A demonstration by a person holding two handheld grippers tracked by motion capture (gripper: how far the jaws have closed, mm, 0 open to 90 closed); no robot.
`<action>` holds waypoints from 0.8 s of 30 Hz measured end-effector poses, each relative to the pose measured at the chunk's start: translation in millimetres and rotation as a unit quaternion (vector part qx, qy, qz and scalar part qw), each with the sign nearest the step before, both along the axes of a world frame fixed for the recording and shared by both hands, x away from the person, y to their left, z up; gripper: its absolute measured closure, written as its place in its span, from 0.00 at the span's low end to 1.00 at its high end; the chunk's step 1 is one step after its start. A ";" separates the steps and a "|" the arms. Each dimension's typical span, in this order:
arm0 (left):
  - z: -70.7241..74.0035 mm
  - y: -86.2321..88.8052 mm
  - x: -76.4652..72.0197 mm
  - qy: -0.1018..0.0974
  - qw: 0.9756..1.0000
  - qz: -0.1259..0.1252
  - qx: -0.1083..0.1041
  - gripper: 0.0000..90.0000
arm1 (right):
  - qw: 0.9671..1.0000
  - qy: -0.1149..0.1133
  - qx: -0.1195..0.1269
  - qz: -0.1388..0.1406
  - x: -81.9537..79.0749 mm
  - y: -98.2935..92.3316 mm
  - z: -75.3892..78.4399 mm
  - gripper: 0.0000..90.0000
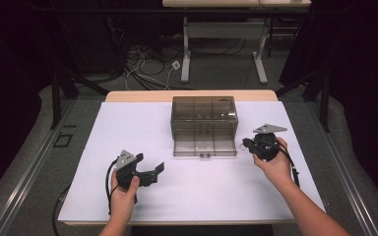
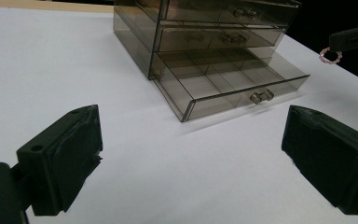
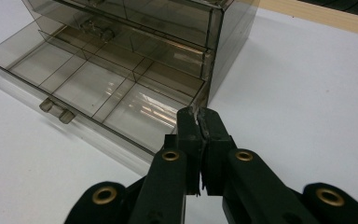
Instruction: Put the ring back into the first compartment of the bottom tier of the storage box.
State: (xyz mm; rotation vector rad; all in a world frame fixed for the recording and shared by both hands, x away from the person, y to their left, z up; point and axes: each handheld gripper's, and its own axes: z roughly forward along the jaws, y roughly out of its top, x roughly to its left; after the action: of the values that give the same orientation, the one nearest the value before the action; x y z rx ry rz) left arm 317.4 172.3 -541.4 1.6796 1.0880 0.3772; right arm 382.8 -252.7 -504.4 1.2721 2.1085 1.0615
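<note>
Your left gripper (image 1: 150,172) hovers over the white table cover (image 1: 128,132) at the left, near your edge of the table, and it is released: in the left gripper view its two black jaws stand wide apart with nothing but bare white surface between them. It points toward the drawer box and sits well apart from it.

In the middle, toward the far side of the cover, stands the smoky clear plastic drawer box (image 1: 204,115). Its two upper drawers are pushed in. The bottom drawer (image 1: 204,146) is pulled out toward you, lying flat on the cover, and you can see its dividers marking off several compartments (image 2: 228,79); they look bare. A small knob pair (image 2: 261,96) sits on the drawer's front wall.

At the right, your right gripper (image 1: 247,144) is just beside the right front corner of the open drawer, its tip over the nearest corner compartment (image 3: 144,112) in the right gripper view. Its jaws are clenched together. In the left gripper view a small pinkish ring of beads (image 2: 330,55) hangs from that tip, so you are pinching it, held above the table and not yet inside the drawer.
</note>
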 end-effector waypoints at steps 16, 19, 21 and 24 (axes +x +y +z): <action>0.2 -0.3 -0.3 0.001 1.000 -0.001 -0.001 0.06 | 1.000 -0.007 0.008 0.026 -4.7 20.1 9.7 0.98; 0.2 -0.1 -0.1 -0.001 1.000 -0.001 0.000 0.06 | 0.999 -0.011 0.009 0.034 -4.3 27.1 12.1 0.98; 0.3 0.2 -0.2 -0.001 1.000 -0.001 0.000 0.06 | 0.999 -0.008 0.012 0.037 -3.8 31.6 13.5 0.98; 0.5 0.3 -0.3 -0.002 1.000 -0.001 0.000 0.06 | 0.999 -0.009 0.012 0.040 -2.4 37.6 15.0 0.98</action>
State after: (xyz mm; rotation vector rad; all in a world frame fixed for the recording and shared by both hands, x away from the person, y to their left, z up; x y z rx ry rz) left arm 317.1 172.6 -540.9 1.6785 1.0825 0.3784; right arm 380.4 -215.2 -489.5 1.1936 2.1543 1.1312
